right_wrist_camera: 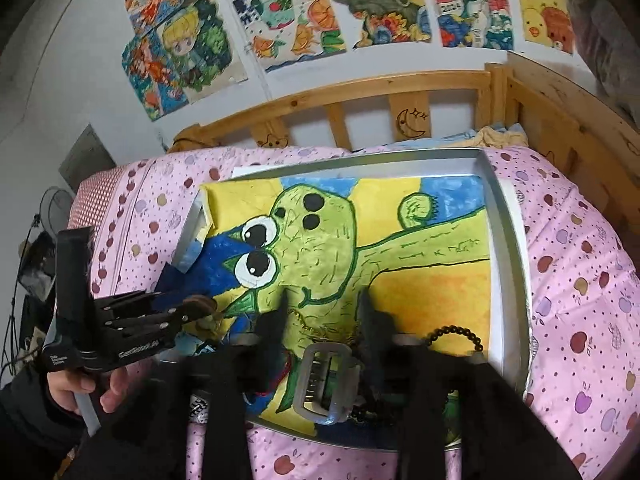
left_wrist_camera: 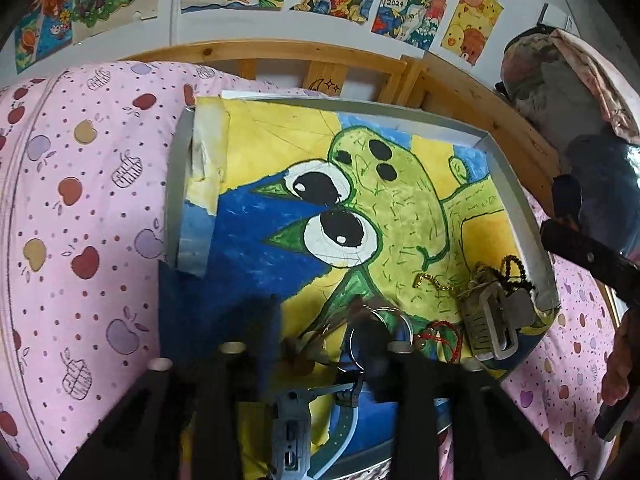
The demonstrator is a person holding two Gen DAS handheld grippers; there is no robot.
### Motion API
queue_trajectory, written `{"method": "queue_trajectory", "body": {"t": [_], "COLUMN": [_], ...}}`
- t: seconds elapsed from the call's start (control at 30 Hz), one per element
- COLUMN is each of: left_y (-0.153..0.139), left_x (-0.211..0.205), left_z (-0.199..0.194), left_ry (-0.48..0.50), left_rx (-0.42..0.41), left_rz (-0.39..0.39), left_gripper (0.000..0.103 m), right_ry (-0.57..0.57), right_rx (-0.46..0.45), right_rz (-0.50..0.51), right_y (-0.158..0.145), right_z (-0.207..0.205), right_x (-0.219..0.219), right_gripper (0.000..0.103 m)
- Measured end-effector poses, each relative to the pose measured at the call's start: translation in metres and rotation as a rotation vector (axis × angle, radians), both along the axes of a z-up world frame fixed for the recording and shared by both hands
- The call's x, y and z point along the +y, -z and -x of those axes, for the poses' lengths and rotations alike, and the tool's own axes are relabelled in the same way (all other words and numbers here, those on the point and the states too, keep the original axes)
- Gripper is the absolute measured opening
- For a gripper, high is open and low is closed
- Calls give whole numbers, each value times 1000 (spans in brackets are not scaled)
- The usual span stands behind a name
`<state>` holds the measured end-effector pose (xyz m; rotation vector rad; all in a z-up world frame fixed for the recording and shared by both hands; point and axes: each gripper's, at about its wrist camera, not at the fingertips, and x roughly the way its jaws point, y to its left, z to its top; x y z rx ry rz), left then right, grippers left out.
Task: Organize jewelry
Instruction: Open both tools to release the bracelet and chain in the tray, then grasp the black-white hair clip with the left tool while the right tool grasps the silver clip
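Closest in, left hand-held gripper [left_wrist_camera: 316, 332] fingers spread apart over near edge of tray [left_wrist_camera: 516, 176], straddling a clear bangle [left_wrist_camera: 378, 338] and a brown tasselled piece [left_wrist_camera: 308, 344]; nothing clamped. In the right wrist view the same gripper [right_wrist_camera: 196, 306] sits at the tray's near-left corner, held by a hand [right_wrist_camera: 86, 390] in a dark sleeve, brown piece at its tips. Right hand-held gripper [right_wrist_camera: 324, 312] also apart, hanging above the tray's near edge, gripping nothing. Between its fingers, lower down: grey hair clip [right_wrist_camera: 324, 382] lying flat on the tray's painted sheet. Just right of clip: black bead bracelet [right_wrist_camera: 456, 336]. Just beyond clip: thin gold chain [right_wrist_camera: 308, 324]. Left of clip: red cord [left_wrist_camera: 438, 334], partly hidden. Jewelry all bunched at tray's near side. Tray lined with green cartoon cactus painting [right_wrist_camera: 320, 240], rest of it bare. Tray rests on pink apple-print bedding [right_wrist_camera: 580, 280]. Beyond tray: wooden bed rail [right_wrist_camera: 340, 92], then wall with colourful drawings [right_wrist_camera: 288, 24].
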<state>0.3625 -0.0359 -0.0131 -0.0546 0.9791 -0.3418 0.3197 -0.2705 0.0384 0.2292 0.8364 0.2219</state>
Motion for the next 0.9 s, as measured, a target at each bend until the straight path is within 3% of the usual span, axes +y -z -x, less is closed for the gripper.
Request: {"method": "queue_trajectory", "body": {"t": [0.03,0.07,0.17,0.23,0.33,0.47,0.67,0.9], "left_y": [-3,-7,-19,-27,-36,-44,-40,-20], "left_x": [2,5,13,21,32,52,77,88], "left_z": [2,5,12,21,33,51,84,123], "left_ry": [-14,-30,-41,-50,-57,-71,-49,30], "left_rx": [-16,-36,-71,-102,-156,-190,-178,-159], "left_rz": [8,14,53,62,42,42,26,-37], "left_gripper": [73,83,83,85,100,102,102,102], "right_ry": [2,3,15,26,-4,-66,-248,-333], "right_rx": [-7,-8,-11,-25,-37,-50,-6,85], "right_rz": [-9,-10,-12,-9,-11,-19,-87,-128], "right_y": [-1,-1,-1,0,2,4,14,36], "right_z": [2,2,11,22,38,57,82,91], "right_x": [-2,-3,-8,-11,-10,-3,21,36], "right_gripper": [47,47,55,72,77,86,86,86]}}
